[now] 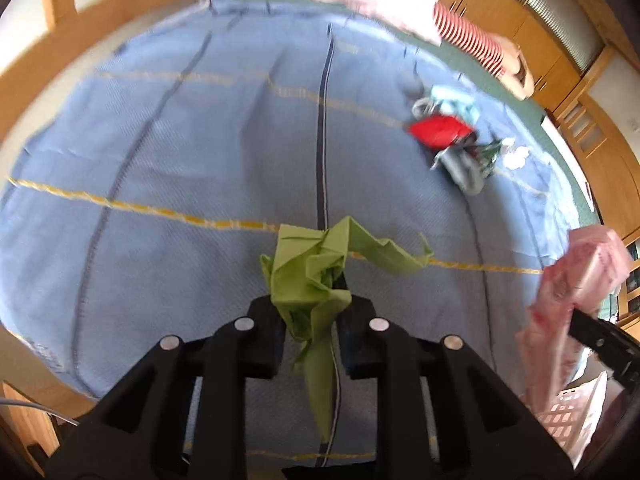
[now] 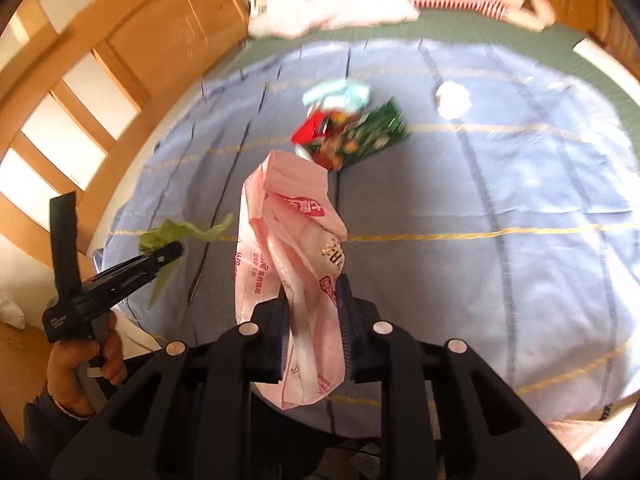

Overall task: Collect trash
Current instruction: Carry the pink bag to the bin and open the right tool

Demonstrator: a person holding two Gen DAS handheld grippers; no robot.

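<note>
My left gripper is shut on a crumpled green paper napkin and holds it above the blue cloth. It also shows in the right wrist view with the napkin. My right gripper is shut on a pink plastic bag, which hangs above the cloth; the bag also shows in the left wrist view. A pile of wrappers lies on the cloth: a red one, a green one, a light blue one and a white wad.
Pink and striped clothing lies at the far edge of the bed. A white lattice basket stands at the lower right. Wooden cabinets and wooden panelling surround the bed.
</note>
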